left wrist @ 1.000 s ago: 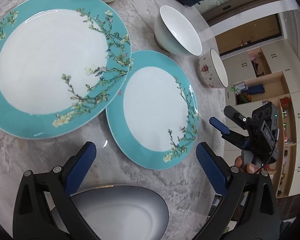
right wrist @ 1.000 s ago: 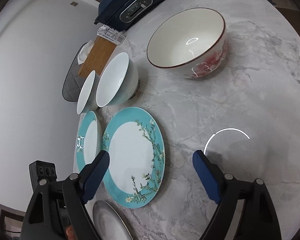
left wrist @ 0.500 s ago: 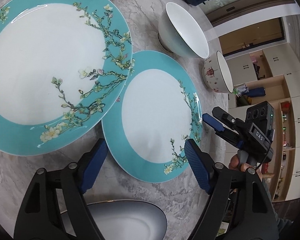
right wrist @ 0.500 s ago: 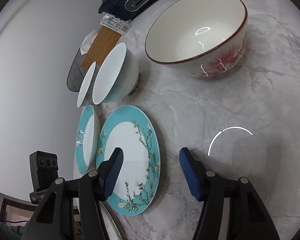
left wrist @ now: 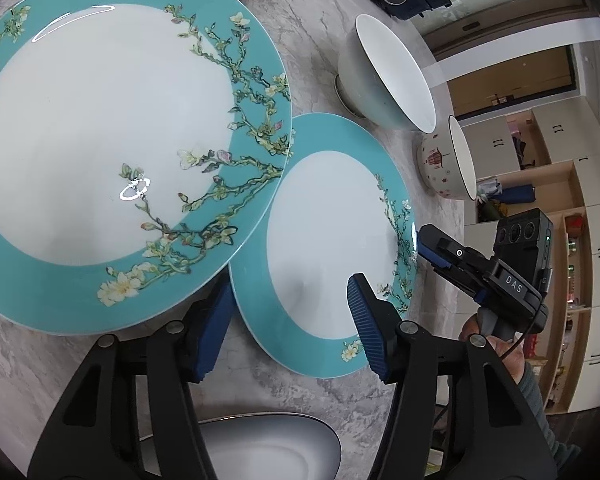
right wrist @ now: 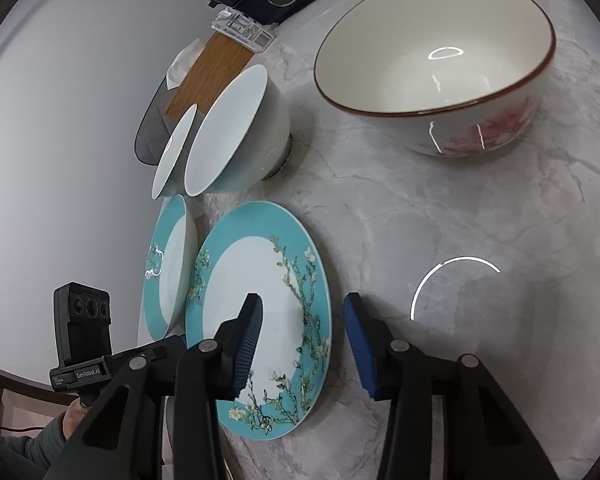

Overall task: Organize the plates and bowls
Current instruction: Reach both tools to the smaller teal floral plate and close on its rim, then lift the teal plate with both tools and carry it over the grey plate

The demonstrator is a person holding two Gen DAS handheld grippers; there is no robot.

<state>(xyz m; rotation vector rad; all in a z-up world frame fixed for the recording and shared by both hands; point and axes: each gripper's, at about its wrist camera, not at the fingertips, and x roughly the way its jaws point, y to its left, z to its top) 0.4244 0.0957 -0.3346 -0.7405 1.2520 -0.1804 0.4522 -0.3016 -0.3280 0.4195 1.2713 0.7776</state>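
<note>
Marble counter (right wrist: 440,208), small plate (left wrist: 332,240) rim between both fingers (left wrist: 366,320)

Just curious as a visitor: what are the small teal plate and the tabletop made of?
Small teal plate: looks like glazed ceramic, glossy with a printed blossom branch. Tabletop: seems polished marble or a lookalike, grey-veined and mirroring a lamp ring.

Both wrist views close, sharing small plate (left wrist: 332,240).
</note>
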